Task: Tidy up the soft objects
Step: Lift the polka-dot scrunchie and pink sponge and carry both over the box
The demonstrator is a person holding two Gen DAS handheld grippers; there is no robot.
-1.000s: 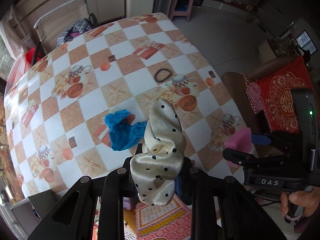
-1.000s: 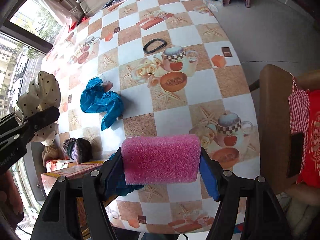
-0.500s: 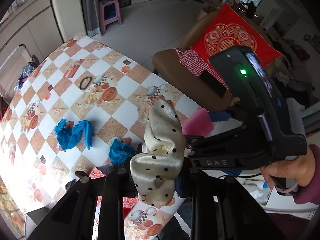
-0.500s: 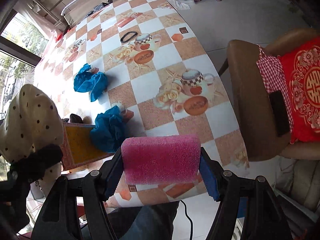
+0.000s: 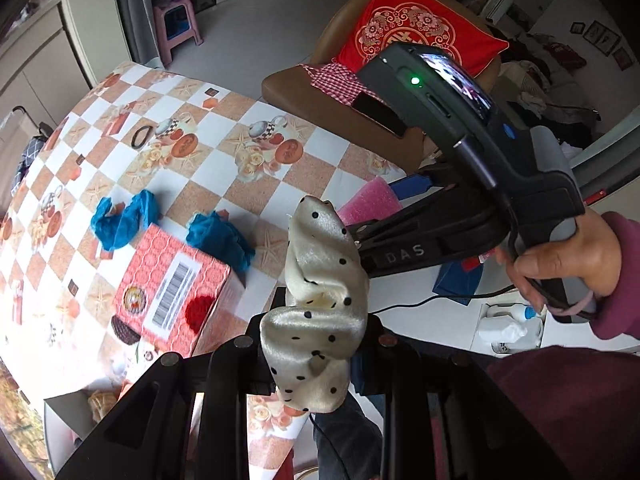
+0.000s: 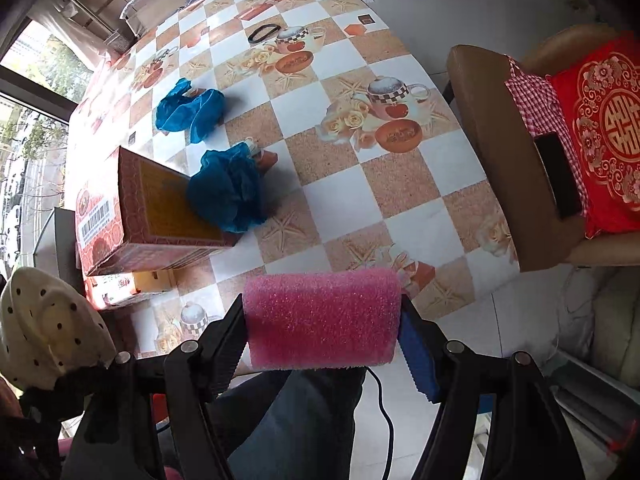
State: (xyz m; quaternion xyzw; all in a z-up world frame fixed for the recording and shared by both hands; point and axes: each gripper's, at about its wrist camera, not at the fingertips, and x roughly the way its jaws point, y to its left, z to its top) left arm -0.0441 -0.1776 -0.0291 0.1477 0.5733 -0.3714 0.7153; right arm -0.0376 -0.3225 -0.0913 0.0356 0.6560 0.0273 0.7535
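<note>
1. The left gripper (image 5: pixel 316 344) is clenched on a cream polka-dot scrunchie (image 5: pixel 320 304). The fabric is pinched between its two black fingers, bulging above them and hanging a little below.
2. The right gripper (image 6: pixel 322 320) grasps a pink sponge (image 6: pixel 322 318) across its width. The block sits squarely between the two fingers, its ends against the inner pads, the right pad blue.
3. In the left wrist view the right gripper reaches in from the right, held by a hand (image 5: pixel 568 256) in a maroon sleeve. Its pink sponge shows just behind and to the right of the scrunchie.
4. In the right wrist view the scrunchie appears at the near left edge, well left of the sponge.
5. Both held things hang over the near edge of the table (image 6: pixel 344 200), which wears a checked cloth printed with teapots and roses.
6. On the table, a red patterned box (image 6: pixel 132 216) lies near the left, with a barcode label on one face.
7. A crumpled blue cloth (image 6: pixel 228 192) rests against the box's right side. A second blue cloth (image 6: pixel 188 112) lies farther back, apart from the first.
8. A black hair tie (image 6: pixel 263 33) lies at the far part of the table, beside a printed teapot.
9. To the right of the table stands a brown chair (image 6: pixel 492 160) bearing a red cushion (image 6: pixel 600 128) and a dark phone (image 6: pixel 558 174).
</note>
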